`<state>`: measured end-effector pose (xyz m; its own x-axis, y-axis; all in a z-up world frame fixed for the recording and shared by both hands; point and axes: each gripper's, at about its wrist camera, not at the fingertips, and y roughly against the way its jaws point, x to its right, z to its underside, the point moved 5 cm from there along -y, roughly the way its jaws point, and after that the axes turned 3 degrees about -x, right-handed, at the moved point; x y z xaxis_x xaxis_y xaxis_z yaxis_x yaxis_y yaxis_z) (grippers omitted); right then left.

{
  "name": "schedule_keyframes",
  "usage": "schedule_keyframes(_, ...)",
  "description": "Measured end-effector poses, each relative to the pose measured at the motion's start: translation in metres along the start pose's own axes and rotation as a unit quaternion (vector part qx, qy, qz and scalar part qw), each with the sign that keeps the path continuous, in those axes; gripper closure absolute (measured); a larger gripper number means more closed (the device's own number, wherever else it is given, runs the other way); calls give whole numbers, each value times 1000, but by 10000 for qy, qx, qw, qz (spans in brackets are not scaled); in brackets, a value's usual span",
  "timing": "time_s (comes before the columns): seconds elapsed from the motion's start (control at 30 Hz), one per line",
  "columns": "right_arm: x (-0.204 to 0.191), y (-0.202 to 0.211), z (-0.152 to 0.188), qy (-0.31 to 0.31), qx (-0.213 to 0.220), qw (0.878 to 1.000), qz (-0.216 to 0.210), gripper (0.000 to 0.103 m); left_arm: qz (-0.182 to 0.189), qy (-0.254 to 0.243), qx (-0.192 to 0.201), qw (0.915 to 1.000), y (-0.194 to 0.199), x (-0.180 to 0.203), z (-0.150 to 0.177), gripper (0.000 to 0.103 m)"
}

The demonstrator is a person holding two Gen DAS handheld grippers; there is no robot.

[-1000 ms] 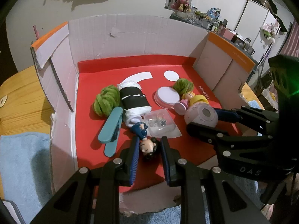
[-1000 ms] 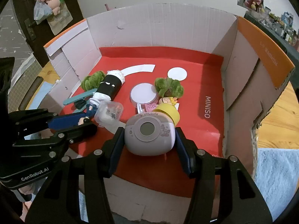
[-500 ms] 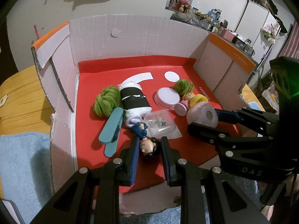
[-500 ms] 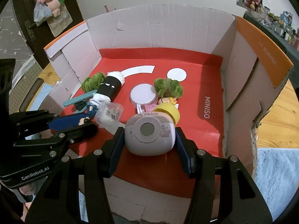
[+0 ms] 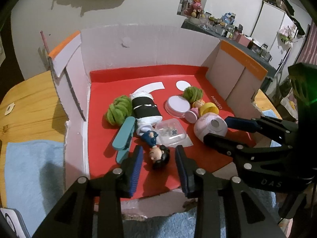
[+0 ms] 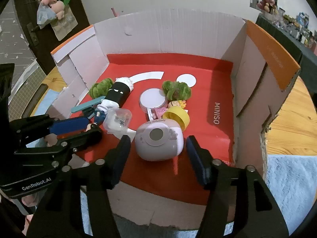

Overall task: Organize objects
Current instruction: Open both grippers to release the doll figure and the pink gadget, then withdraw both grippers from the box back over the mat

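A small doll [image 5: 157, 150] with black hair and blue clothes lies on the red floor of the cardboard box [image 5: 138, 45]. My left gripper [image 5: 158, 159] is open, its jaws apart on either side of the doll's head. A round lilac toy [image 6: 158, 139] lies on the red floor near the front edge. My right gripper [image 6: 156, 152] is open, its fingers clear of the lilac toy on both sides. The right gripper [image 5: 221, 128] also shows in the left wrist view around the lilac toy [image 5: 210, 127].
In the box lie two green yarn balls [image 5: 118, 110] [image 6: 176, 90], a black-and-white roll [image 5: 145, 109], a teal clip [image 5: 123, 133], a clear plastic case [image 5: 171, 131], a round white lid [image 6: 152, 100], a yellow cup [image 6: 178, 117]. Wooden table [image 5: 29, 103] and blue towel [image 5: 33, 168] surround it.
Both grippers have opened: the left let go of the doll's head, the right let go of the lilac toy. Both toys now rest on the red floor.
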<state>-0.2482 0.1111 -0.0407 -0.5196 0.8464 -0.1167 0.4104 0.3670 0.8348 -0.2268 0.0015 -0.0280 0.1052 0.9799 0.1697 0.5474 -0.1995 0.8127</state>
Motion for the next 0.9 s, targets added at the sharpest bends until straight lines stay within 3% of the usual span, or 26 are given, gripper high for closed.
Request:
schedule_keyframes(0.07,-1,3,1,-1,23,10000,2,44,-20,13,30,10000,3,0,1,67)
schedule_keyframes(0.23,-4,10,3,10,85,10000,11,44,-93,29,148,9998,12,1,4,55)
schedule_keyframes(0.9,-15,50,20,-22,464,9989,77,25,-306,134,598,9977,50,2,23,28)
